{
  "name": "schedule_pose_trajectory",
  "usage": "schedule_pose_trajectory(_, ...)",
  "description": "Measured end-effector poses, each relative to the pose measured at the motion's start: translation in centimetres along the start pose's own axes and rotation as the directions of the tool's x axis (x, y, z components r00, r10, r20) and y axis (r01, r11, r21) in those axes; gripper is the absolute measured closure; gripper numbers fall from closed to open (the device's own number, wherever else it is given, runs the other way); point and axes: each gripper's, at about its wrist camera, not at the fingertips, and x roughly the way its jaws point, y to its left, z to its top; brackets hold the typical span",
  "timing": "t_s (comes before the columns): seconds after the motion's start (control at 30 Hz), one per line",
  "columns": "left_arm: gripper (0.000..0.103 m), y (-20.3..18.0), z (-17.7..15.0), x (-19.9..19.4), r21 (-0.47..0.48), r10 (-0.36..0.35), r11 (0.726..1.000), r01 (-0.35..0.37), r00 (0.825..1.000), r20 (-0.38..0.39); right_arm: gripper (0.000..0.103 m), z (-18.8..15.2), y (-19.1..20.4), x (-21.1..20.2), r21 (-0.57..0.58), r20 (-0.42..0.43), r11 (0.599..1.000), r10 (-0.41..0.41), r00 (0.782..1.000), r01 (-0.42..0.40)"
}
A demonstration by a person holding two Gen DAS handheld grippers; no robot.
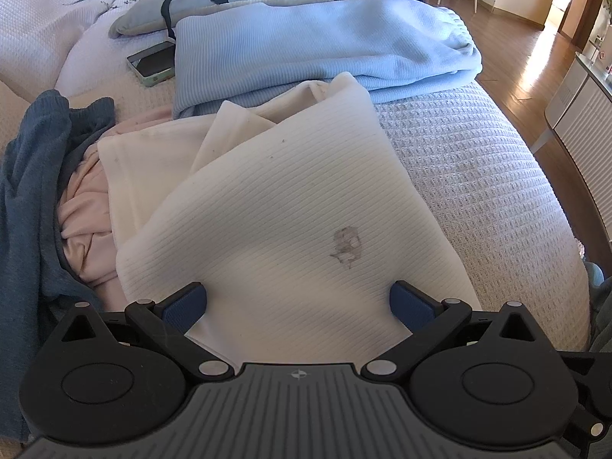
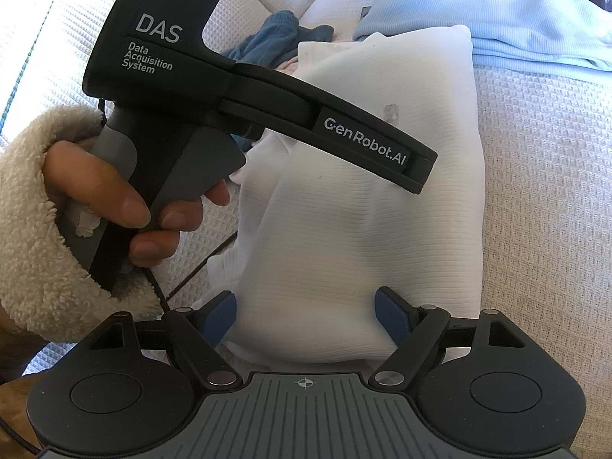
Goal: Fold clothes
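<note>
Bed: white garment beside blue pile; left gripper, right gripper agape, empty.

A white ribbed garment lay folded into a long, thick bundle on the textured bedspread, its upper layers overlapping at a slant. A small grey mark showed on its top face. Beyond it, touching its far end, lay a folded light-blue ribbed garment. A dark-blue garment and a pink garment lay crumpled alongside.

White waffle-weave bed cover, folded cream garment, light blue garment, grey pillow, phone
</note>
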Motion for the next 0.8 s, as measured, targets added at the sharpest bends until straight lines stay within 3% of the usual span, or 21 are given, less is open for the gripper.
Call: schedule_pose_trajectory(0.8, 0.0, 0.1, 0.02, 0.34, -0.017, -0.016, 1.0, 0.016, 1.0, -0.003, 0.017, 0.05, 0.04, 0.07, -0.007, -0.002, 1.0, 0.0, 1.0, 0.0)
